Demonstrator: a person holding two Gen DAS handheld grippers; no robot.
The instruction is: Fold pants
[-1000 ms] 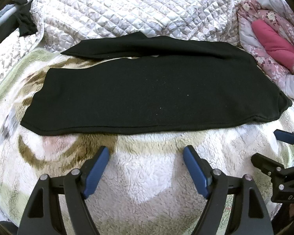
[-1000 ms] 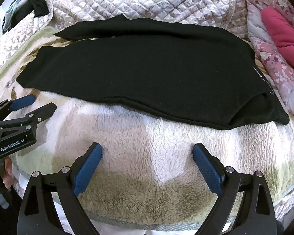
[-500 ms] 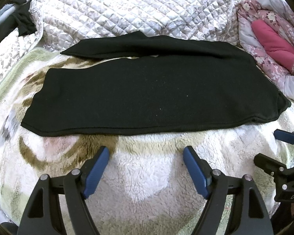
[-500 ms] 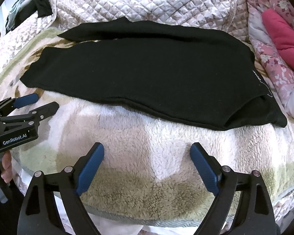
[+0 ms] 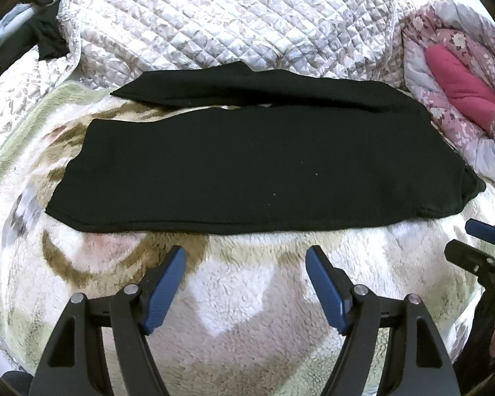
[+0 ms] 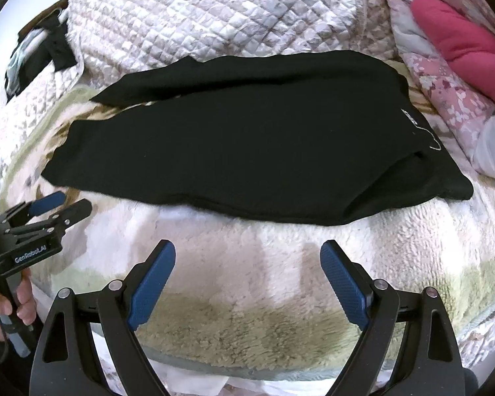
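Black pants (image 5: 254,168) lie flat across a fluffy cream and tan blanket (image 5: 247,297), legs pointing left, waist at the right; they also show in the right wrist view (image 6: 247,145). One leg lies over the other, the far leg (image 5: 234,89) sticking out behind. My left gripper (image 5: 246,260) is open and empty, just short of the near hem. My right gripper (image 6: 247,257) is open and empty, in front of the near edge by the waist. Each gripper shows in the other's view: the right (image 5: 468,241), the left (image 6: 62,203).
A quilted white bedspread (image 5: 234,23) lies behind the pants. A pink floral quilt with a magenta pillow (image 5: 458,89) is at the right. Dark clothes (image 5: 46,39) hang at the far left. The blanket's front edge (image 6: 247,359) drops off below the right gripper.
The right gripper has drawn back and tilted slightly, so the pants sit a little higher in its view. The left gripper has barely moved. The pants have not moved.
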